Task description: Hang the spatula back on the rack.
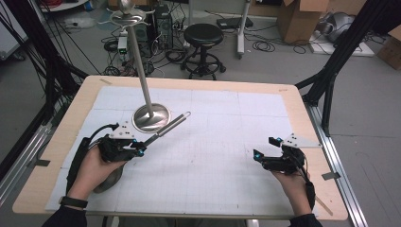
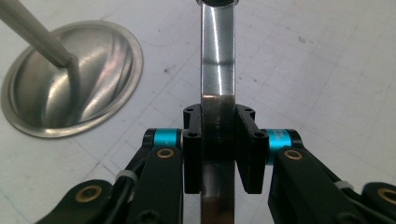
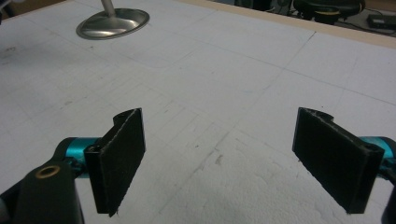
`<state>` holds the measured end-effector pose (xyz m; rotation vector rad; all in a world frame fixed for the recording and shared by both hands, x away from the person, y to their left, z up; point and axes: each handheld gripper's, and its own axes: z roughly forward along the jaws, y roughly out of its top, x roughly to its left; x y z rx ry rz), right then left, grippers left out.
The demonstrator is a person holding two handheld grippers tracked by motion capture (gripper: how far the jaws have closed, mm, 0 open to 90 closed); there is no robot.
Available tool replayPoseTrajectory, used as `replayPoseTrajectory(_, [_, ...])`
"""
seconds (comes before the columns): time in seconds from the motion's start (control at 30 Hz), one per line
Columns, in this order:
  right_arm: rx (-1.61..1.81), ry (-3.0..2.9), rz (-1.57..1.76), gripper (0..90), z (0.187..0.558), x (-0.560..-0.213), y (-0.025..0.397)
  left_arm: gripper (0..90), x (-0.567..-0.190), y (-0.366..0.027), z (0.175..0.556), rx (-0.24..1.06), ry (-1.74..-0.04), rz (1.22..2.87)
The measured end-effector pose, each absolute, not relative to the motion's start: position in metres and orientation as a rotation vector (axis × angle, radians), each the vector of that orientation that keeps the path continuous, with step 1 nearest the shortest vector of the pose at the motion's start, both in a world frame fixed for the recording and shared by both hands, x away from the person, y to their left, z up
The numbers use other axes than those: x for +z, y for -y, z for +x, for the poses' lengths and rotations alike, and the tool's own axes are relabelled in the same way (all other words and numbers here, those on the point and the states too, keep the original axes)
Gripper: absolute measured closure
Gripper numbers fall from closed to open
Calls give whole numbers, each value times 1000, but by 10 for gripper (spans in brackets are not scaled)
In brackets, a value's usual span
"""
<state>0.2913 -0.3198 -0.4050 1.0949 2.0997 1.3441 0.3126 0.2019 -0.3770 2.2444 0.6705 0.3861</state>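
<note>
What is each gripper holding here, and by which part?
The left gripper clamps a metal utensil by its flat handle; the right gripper is open, holding nothing.

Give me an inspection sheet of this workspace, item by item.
Surface: wooden table covered by a white gridded mat.
Job's things: metal utensil handle clamped near its lower end; utensil stand upright on the mat, round base beside the handle.
Clutter: nothing seen on the mat.
Grippers: left gripper shut on the handle; right gripper open, holding nothing, above the mat.
Cables: black cable trails from the left gripper; loose cords on the floor.
Surroundings: black stool, cardboard boxes, black frame legs.
</note>
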Motion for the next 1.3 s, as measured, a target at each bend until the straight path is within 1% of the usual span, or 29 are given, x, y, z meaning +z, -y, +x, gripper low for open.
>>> replayPoseTrajectory(0.33, [1348, -2093, 1099, 165, 291, -404, 321, 749, -357, -220, 304, 483, -705, 2080])
replayPoseTrajectory(0.6, [1349, -2086, 1105, 165, 291, -404, 321, 749, -336, -235, 292, 590, -715, 1952])
replayPoseTrajectory(0.73, [1352, -2080, 1111, 166, 291, -404, 322, 749, -324, -243, 287, 627, -717, 1860])
replayPoseTrajectory(0.83, [1354, -2074, 1111, 165, 291, -403, 323, 749, -315, -247, 281, 682, -717, 1795])
replayPoseTrajectory(1.07, [1360, -2067, 1108, 165, 291, -403, 324, 748, -298, -257, 271, 744, -716, 1683])
replayPoseTrajectory(1.3, [1362, -2062, 1108, 165, 291, -402, 325, 749, -291, -261, 269, 815, -748, 1613])
